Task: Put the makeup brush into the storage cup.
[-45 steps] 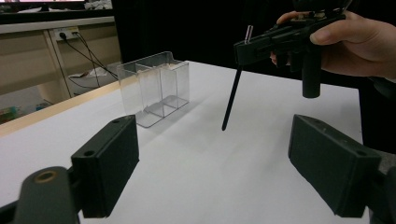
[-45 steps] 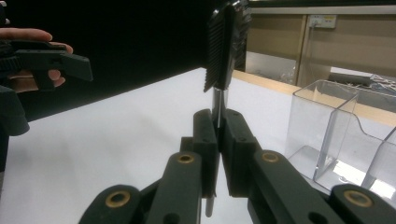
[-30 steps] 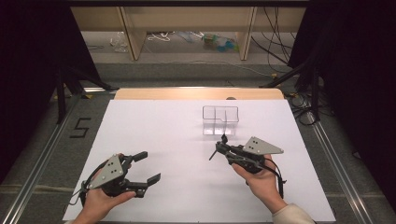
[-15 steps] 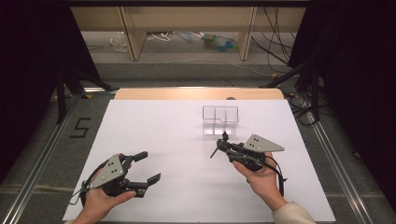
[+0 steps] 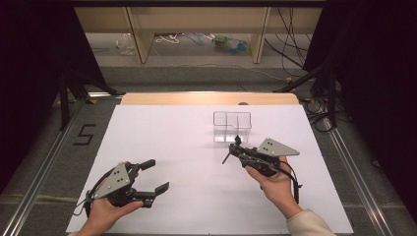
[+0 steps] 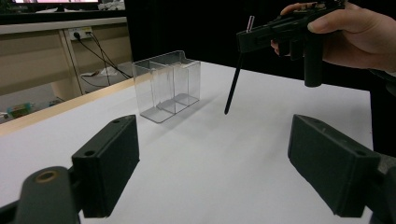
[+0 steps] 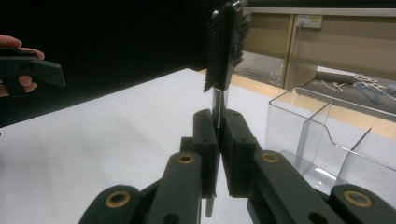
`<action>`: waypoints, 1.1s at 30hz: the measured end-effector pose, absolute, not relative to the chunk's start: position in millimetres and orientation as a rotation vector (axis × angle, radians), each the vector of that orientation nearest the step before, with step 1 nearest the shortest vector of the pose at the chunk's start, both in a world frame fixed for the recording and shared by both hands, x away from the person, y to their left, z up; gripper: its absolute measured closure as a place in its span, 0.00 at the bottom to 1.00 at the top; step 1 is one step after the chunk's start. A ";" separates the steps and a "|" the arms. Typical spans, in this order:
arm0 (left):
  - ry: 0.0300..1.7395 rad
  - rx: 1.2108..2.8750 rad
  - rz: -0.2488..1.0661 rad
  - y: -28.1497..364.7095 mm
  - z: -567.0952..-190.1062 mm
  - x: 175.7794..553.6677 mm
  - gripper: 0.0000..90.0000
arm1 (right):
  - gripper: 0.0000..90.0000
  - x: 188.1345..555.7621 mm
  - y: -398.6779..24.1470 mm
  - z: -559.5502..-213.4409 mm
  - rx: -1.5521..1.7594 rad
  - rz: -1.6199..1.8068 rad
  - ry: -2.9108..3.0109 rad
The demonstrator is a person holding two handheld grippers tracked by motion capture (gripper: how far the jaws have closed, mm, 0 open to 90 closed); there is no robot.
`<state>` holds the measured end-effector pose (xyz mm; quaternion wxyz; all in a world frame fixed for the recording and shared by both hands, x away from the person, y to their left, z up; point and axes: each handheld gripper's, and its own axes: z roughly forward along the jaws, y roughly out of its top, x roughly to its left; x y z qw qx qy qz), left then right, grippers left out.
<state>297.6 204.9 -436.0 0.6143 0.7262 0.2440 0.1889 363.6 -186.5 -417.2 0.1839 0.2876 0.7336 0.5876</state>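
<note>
While the right tool [image 5: 235,149] hangs just short of the clear box [image 5: 231,126] in the high view, its jaws are clamped on a thin brush [image 5: 231,150], held off the white tabletop [image 5: 196,147] on the near side of the box. The left tool [image 5: 153,175] rests low at the near left, well apart from both, its jaws spread and holding nothing. I'd judge the step to be carrying the brush over and standing it in one of the box's compartments.

From the left gripper view, the brush's dark handle [image 6: 233,81] slants down out of the right tool, its tip above the tabletop and apart from the box [image 6: 168,84]. To do this well, the hand should lift until that tip clears the rim, then bring the handle nearer to upright before lowering. The left tool's own jaws stand wide in the foreground, free to steady the box if it slides.

In the right gripper view, the pads [image 7: 205,135] pinch the metal stem just under the bristle head [image 7: 226,39], and the box's dividers [image 7: 322,135] lie off to the right. Aim for the middle of one compartment, not a divider edge, and keep the grip firm until the tip rests inside.
</note>
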 end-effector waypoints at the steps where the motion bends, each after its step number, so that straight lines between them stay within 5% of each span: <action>1: 0.562 1.673 0.436 204.9 -435.9 297.6 0.19 | 0.95 364.1 -186.6 -416.9 0.808 1.660 2.076; 33: 0.557 1.670 0.435 206.0 -435.8 298.6 0.19 | 0.95 377.0 -186.3 -411.5 0.822 1.647 2.062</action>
